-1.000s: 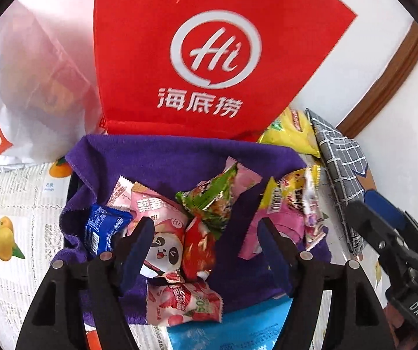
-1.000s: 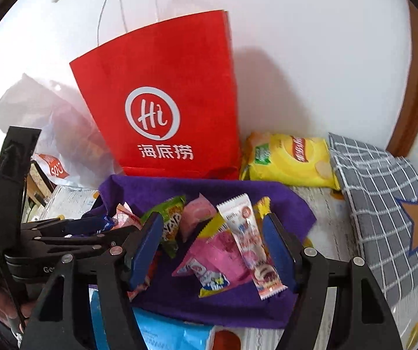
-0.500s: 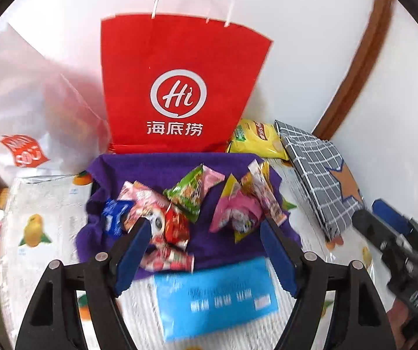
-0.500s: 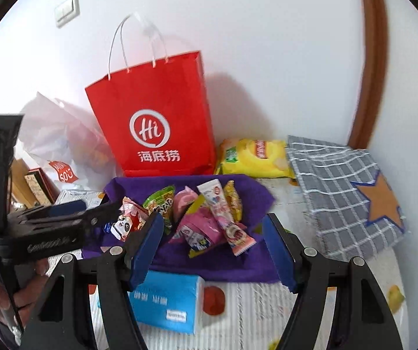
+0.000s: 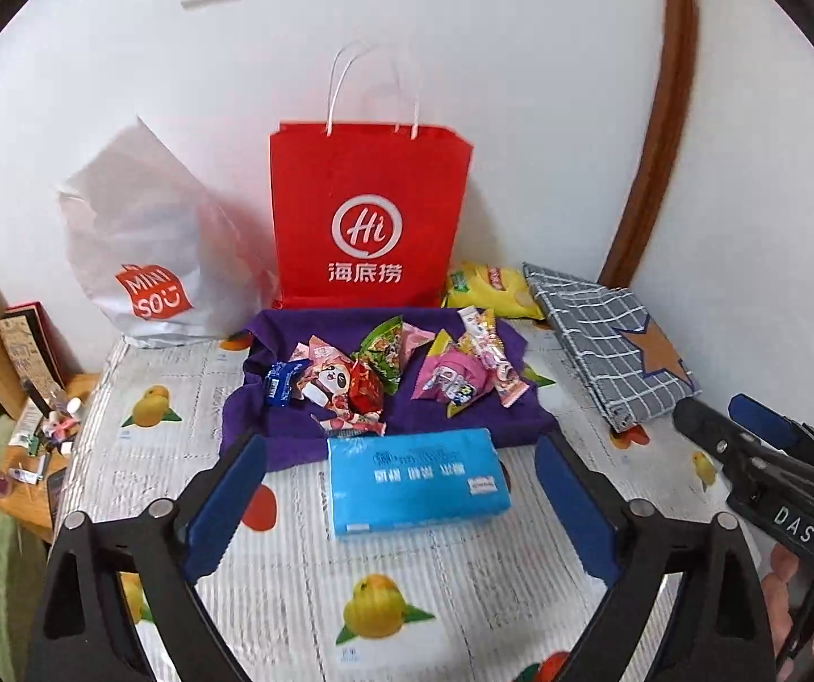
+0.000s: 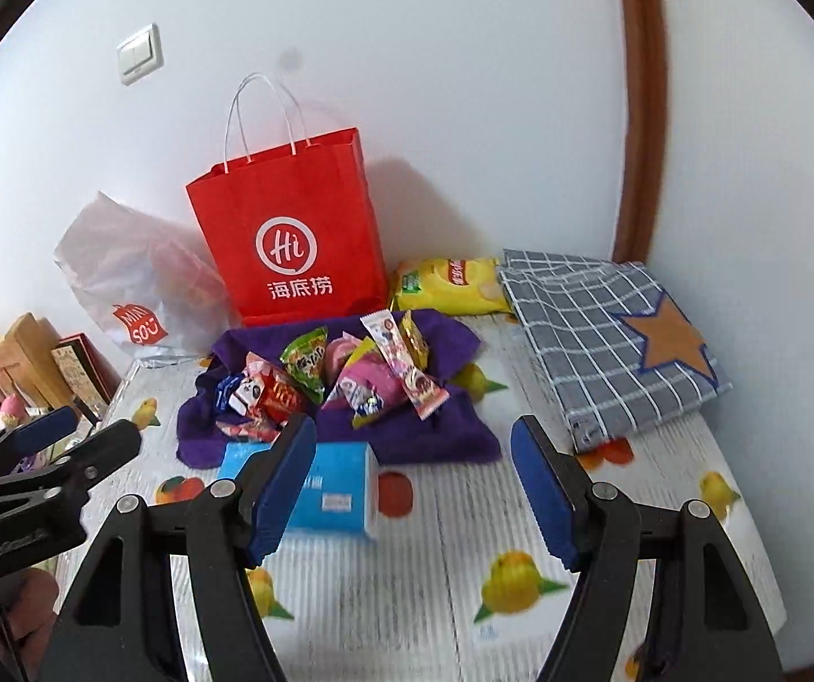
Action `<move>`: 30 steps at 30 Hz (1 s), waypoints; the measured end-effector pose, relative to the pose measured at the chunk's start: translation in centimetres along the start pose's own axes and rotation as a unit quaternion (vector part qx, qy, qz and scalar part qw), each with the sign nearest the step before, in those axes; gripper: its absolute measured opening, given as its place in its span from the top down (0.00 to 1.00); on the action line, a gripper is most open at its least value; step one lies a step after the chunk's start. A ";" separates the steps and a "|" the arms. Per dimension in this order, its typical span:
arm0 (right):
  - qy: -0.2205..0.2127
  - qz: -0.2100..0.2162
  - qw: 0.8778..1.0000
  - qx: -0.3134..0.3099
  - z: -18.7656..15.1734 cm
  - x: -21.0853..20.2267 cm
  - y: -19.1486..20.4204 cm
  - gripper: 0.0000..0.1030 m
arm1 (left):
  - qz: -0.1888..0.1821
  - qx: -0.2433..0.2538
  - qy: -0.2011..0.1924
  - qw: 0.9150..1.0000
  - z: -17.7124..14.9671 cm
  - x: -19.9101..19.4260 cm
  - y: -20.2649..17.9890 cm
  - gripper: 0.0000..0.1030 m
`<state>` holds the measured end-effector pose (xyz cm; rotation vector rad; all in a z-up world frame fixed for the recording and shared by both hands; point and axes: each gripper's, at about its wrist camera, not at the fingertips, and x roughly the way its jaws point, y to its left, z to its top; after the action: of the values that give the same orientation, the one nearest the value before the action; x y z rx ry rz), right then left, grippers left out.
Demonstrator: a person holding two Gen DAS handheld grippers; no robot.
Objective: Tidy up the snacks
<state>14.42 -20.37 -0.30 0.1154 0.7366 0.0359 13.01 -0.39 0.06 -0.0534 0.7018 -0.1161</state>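
Observation:
Several small snack packets lie in a heap on a purple cloth on the table, also in the right wrist view. A red paper bag stands upright behind them against the wall. A yellow chip bag lies to its right. My left gripper is open and empty, held back above a blue tissue pack. My right gripper is open and empty, to the right of the left one.
A white Miniso bag leans at the back left. A grey checked cloth bag lies at the right by the wall. The table has a fruit-print cover. Boxes and clutter stand off its left edge.
Both grippers have pulled back and up from the snack heap, both still open and empty. The blue tissue pack and more of the table have come into view.

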 end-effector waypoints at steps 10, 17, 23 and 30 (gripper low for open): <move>-0.032 -0.027 0.999 -0.022 -4.5 -6.0 -0.6 0.00 | 0.008 0.006 -0.027 1.000 -4.2 -5.2 -1.9 0.04; -0.028 -0.049 0.998 -0.028 -6.9 -8.4 -1.2 0.00 | 0.007 0.005 -0.032 0.999 -6.6 -7.2 -2.4 0.04; -0.040 -0.047 0.998 -0.023 -8.2 -10.3 -1.7 0.00 | 0.015 0.011 -0.037 0.999 -7.6 -8.2 -2.9 0.04; -0.044 -0.047 0.998 -0.024 -8.8 -11.1 -1.7 0.00 | 0.015 0.010 -0.037 0.999 -8.2 -8.7 -2.9 0.04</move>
<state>0.31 -22.06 0.47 0.0356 0.6514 -0.0398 0.84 -2.28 -0.37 -0.0271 0.6275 -0.0919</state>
